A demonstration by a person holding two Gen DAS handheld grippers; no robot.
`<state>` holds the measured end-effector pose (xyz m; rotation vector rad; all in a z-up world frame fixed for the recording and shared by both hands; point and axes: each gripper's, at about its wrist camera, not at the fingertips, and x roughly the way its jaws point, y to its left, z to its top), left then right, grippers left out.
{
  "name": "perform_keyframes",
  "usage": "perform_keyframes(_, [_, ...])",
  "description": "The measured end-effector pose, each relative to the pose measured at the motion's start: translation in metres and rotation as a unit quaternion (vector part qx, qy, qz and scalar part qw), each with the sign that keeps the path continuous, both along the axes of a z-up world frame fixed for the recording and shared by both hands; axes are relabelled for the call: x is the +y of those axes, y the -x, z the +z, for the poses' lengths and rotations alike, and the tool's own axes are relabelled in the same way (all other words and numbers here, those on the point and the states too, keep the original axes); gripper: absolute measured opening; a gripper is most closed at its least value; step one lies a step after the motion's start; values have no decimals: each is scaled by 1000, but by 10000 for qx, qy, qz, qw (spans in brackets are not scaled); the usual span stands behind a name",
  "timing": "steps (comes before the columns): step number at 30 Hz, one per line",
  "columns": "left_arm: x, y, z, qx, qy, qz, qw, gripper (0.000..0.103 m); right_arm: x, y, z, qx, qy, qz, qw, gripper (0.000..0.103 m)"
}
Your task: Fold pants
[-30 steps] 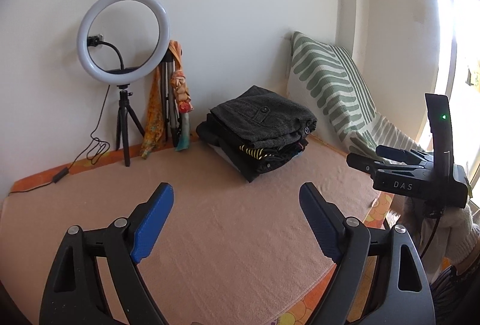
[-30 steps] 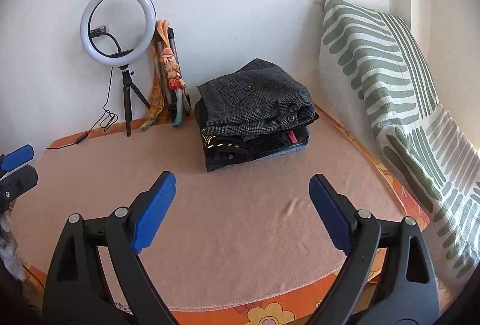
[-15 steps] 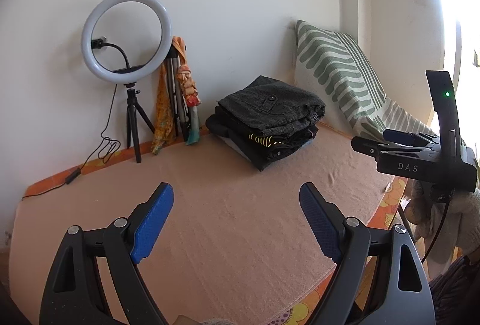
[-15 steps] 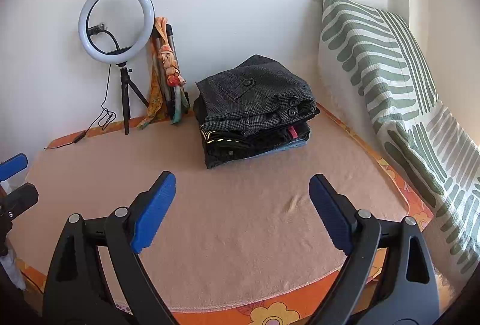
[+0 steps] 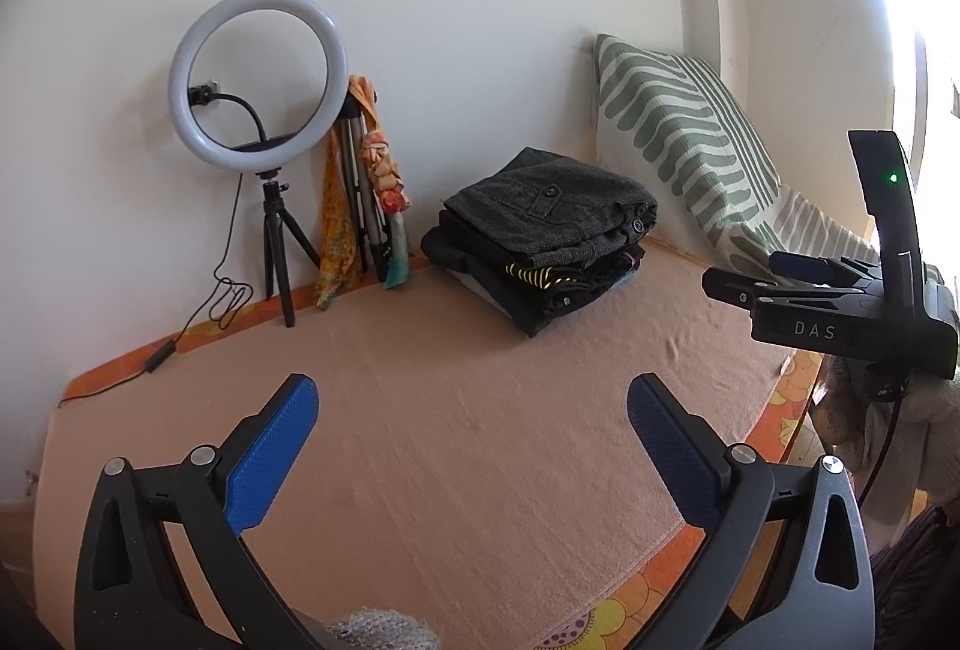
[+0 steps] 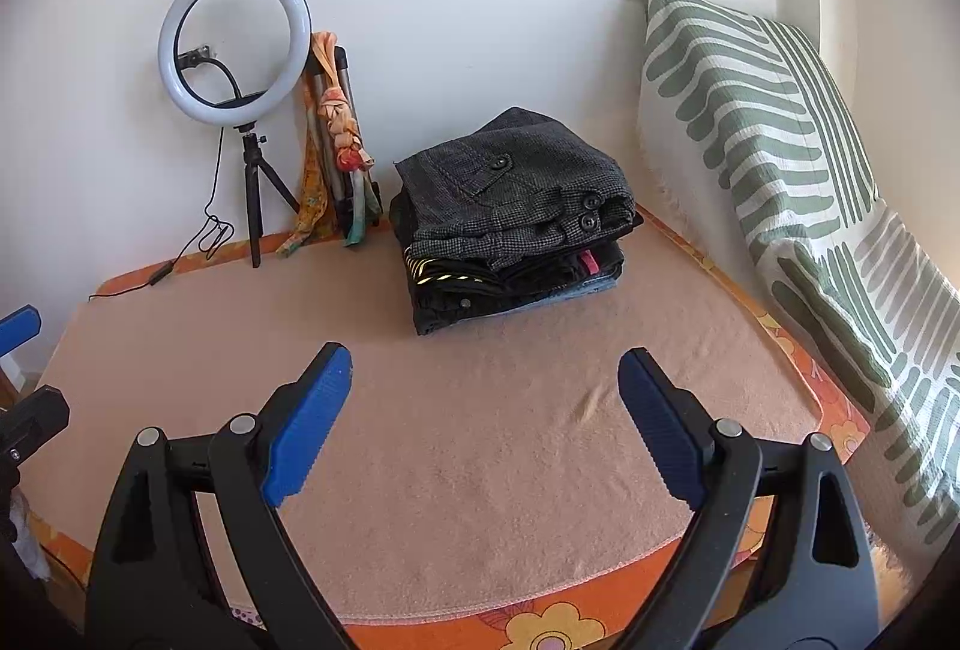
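Your folded pants point(image 6: 510, 212) sat stacked at the back of the blanket point(image 6: 480, 440), well ahead of both grippers.

The grey pair topped the pile, lying near the wall. Your right gripper point(image 6: 485, 410) hovered over the blanket's front edge with its blue pads point(image 6: 306, 422) spread wide, holding nothing. Your left gripper point(image 5: 474, 446) hung level beside it, jaws equally apart and holding nothing. A ring light point(image 6: 234, 41) stood on its tripod left of the pile, with a scarf point(image 6: 336, 134) draped next to it. A striped pillow point(image 6: 774, 140) leaned on the right. Bare blanket lay between you and the pants.
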<state>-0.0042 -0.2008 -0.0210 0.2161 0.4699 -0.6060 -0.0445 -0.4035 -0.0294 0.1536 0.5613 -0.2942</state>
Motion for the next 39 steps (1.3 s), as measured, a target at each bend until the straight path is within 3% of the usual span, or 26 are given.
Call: perform_keyframes(39, [3, 2, 3, 168, 86, 21, 9998, 103, 8, -3, -2, -7, -101, 0, 9999, 93])
